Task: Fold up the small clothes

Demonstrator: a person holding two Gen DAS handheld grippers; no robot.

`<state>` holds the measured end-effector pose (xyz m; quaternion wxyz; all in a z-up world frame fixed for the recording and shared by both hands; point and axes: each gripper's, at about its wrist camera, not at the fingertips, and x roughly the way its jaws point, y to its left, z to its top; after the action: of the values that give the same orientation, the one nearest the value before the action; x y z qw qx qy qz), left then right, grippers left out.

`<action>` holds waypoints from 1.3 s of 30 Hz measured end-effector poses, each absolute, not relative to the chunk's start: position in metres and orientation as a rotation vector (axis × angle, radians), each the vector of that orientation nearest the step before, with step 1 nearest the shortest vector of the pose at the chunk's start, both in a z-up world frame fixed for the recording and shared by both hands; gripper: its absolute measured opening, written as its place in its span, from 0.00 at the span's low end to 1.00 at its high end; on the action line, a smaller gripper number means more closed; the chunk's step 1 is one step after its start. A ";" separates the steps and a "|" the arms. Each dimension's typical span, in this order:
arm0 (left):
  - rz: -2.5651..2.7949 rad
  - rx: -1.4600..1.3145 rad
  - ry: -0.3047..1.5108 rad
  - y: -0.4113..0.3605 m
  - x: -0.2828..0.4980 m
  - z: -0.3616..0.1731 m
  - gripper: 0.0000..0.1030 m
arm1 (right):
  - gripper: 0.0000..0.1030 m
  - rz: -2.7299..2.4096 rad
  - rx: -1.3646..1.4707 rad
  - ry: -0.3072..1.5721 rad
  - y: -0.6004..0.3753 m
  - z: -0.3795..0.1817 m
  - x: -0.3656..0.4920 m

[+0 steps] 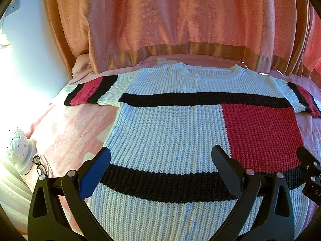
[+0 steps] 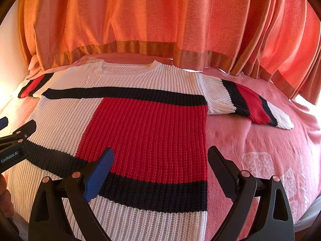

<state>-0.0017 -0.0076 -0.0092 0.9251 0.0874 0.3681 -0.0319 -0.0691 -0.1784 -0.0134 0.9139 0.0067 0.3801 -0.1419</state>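
A knit sweater (image 1: pixel 170 128), white with black bands and a red block, lies flat and spread out on a pink bed cover, collar far, both short sleeves out to the sides. It also shows in the right wrist view (image 2: pixel 140 124). My left gripper (image 1: pixel 161 160) is open and empty, above the sweater's lower left part. My right gripper (image 2: pixel 160 158) is open and empty, above the lower right part, over the sweater's right edge. The right gripper's tip shows at the left wrist view's right edge (image 1: pixel 307 160); the left gripper shows at the right wrist view's left edge (image 2: pixel 18 138).
Orange curtains (image 2: pixel 160 20) hang just behind the bed's far edge. The pink bed cover (image 2: pixel 260 140) spreads to the right of the sweater. A white ornament (image 1: pixel 16 146) and glasses (image 1: pixel 38 162) sit at the bed's left side. A white wall (image 1: pixel 30 50) stands at left.
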 end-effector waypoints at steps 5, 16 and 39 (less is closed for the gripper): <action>-0.070 0.171 0.766 -0.008 0.001 -0.008 0.95 | 0.90 -0.305 0.004 0.776 -0.183 -0.010 -0.066; -0.122 0.190 0.764 -0.033 0.061 0.035 0.95 | 0.89 -0.592 0.245 0.819 -0.419 0.029 -0.024; -0.163 0.184 0.879 -0.065 0.092 -0.010 0.95 | 0.12 -0.717 0.615 0.623 -0.600 -0.025 -0.043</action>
<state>0.0923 -0.0655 -0.0101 0.8976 0.0891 0.4245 -0.0785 -0.0425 -0.5999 -0.0251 0.8441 0.2915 0.2951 -0.3397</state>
